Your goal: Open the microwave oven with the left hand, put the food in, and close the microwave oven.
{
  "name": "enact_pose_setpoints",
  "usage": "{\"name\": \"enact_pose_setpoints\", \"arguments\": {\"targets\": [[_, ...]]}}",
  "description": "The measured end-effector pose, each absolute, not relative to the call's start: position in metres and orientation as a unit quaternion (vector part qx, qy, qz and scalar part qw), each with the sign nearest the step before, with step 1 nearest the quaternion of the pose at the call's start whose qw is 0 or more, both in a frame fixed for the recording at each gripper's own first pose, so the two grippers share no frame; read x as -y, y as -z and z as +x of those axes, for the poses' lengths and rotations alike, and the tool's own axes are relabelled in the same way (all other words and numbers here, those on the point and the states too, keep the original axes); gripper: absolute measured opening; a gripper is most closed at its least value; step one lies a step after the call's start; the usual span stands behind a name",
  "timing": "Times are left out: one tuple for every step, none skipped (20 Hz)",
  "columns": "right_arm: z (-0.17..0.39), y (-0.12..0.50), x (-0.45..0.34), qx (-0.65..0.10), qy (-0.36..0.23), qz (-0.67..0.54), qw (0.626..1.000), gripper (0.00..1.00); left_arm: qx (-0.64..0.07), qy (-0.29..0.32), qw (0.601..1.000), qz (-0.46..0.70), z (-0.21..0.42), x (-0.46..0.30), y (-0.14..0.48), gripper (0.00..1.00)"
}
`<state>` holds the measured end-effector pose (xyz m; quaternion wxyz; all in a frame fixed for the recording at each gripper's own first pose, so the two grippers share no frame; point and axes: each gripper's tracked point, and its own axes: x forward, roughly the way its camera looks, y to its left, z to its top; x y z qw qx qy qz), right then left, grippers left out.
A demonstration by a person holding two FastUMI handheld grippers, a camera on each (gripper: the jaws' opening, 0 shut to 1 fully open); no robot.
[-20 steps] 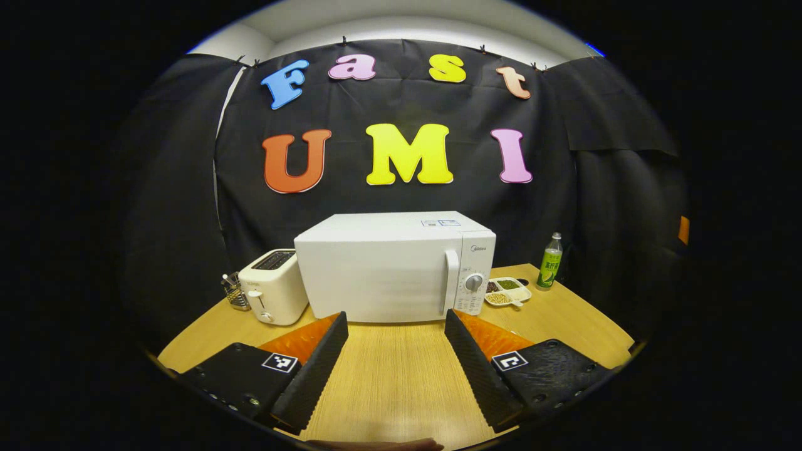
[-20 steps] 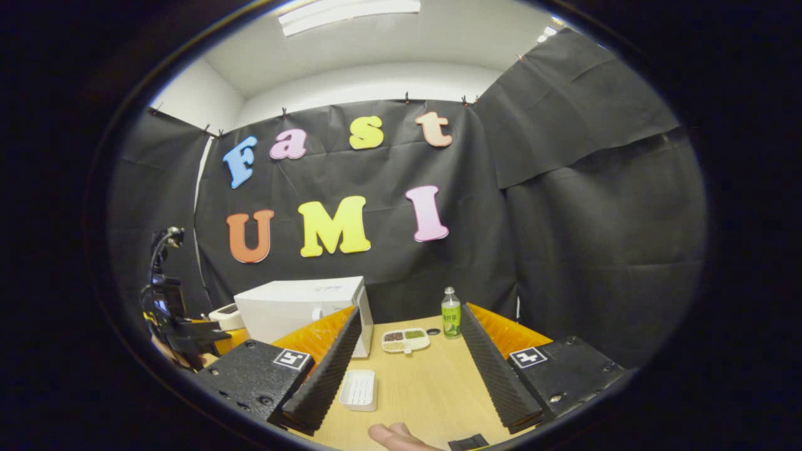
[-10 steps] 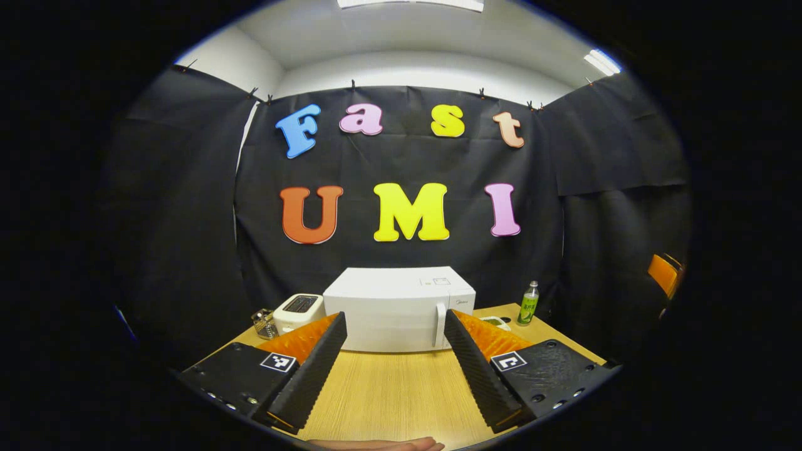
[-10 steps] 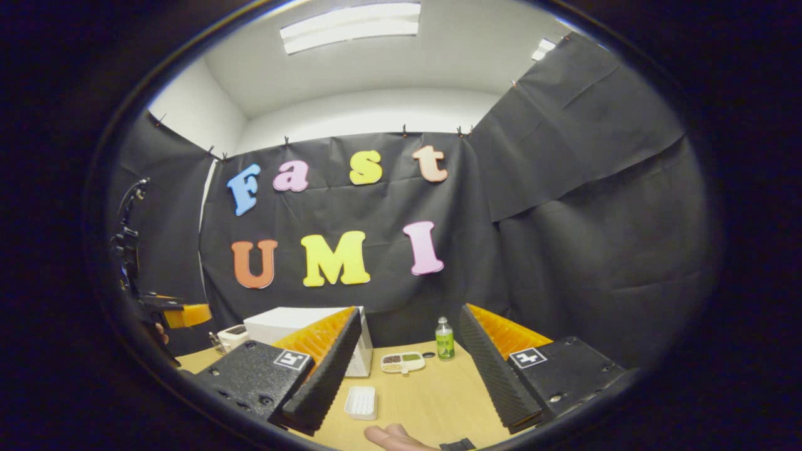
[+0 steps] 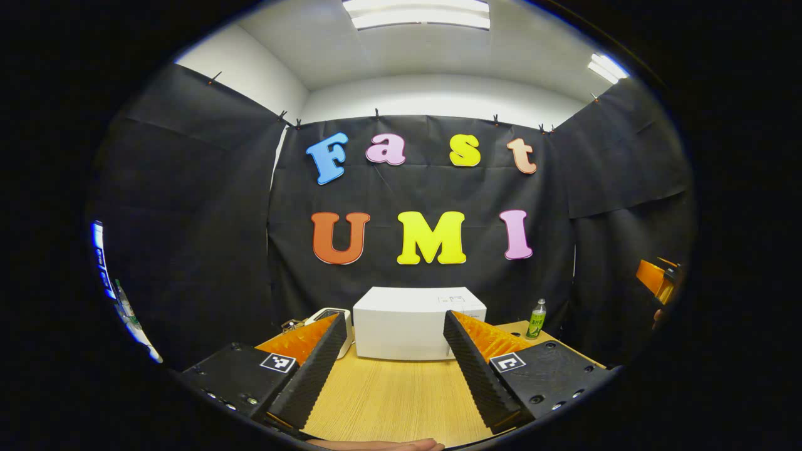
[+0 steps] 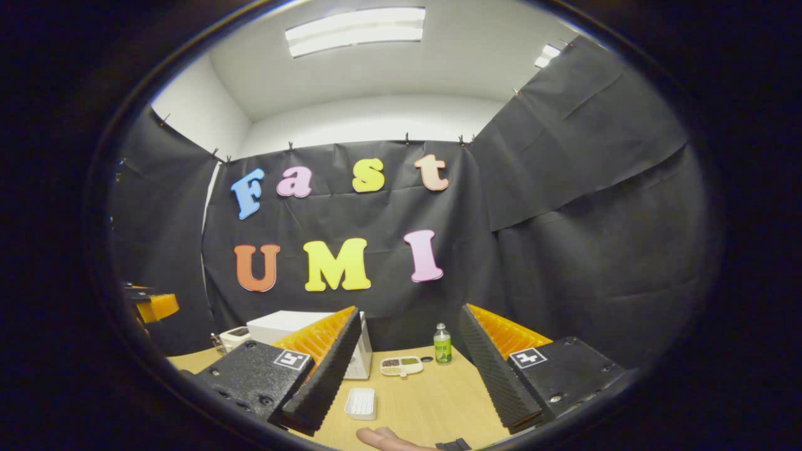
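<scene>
Toaster (image 5: 330, 317) sat far left on the table (image 5: 395, 401) in the left gripper view, peeking out behind the left gripper (image 5: 393, 368), whose two ridged fingers stood wide apart with nothing but bare wood between them. Next along, dead centre, was the microwave oven (image 5: 410, 322), a white box at the back of the table against the black wall, its door shut and its handle hidden behind the near finger (so no clean look at the grab point from here). Right of that stood a green bottle (image 5: 536, 319), and at the far right edge showed an orange sliver of the right gripper (image 5: 655, 279).

Over in the right gripper view, the right gripper (image 6: 408, 366) was splayed just as wide and carried nothing. Between its fingers, left to right, lay a small white ribbed dish (image 6: 361, 403) near the front, then a divided snack tray (image 6: 401, 365) further back, likely the food, then the bottle once more.

By my read, the oven was heavy and rigid and wouldn't budge, while its door would swing stiffly on a left hinge, so the place to take hold was the vertical handle at the door's right edge. The tray looked light, shallow and hard-rimmed, its loose contents quick to spill, so pinch one rim and keep it level.
</scene>
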<state>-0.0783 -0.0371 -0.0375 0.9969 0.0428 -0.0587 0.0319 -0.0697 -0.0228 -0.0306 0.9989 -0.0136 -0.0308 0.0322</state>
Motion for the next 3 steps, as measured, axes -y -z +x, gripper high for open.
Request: {"name": "enact_pose_setpoints", "arguments": {"targets": [[-0.0799,0.0366,0.0367,0.06,-0.035,0.041,0.997,0.91,0.027,-0.026,0.999,-0.009,-0.0709,0.0251,0.0355,0.96],[-0.0807,0.036,0.0371,0.061,-0.037,0.042,0.997,0.91,0.023,-0.022,0.999,-0.008,-0.0709,0.0259,0.0372,0.96],[-0.0823,0.036,0.0375,0.063,-0.039,0.042,0.996,0.91,0.019,-0.015,1.0,-0.007,-0.0705,0.0297,0.0401,0.96]]}}
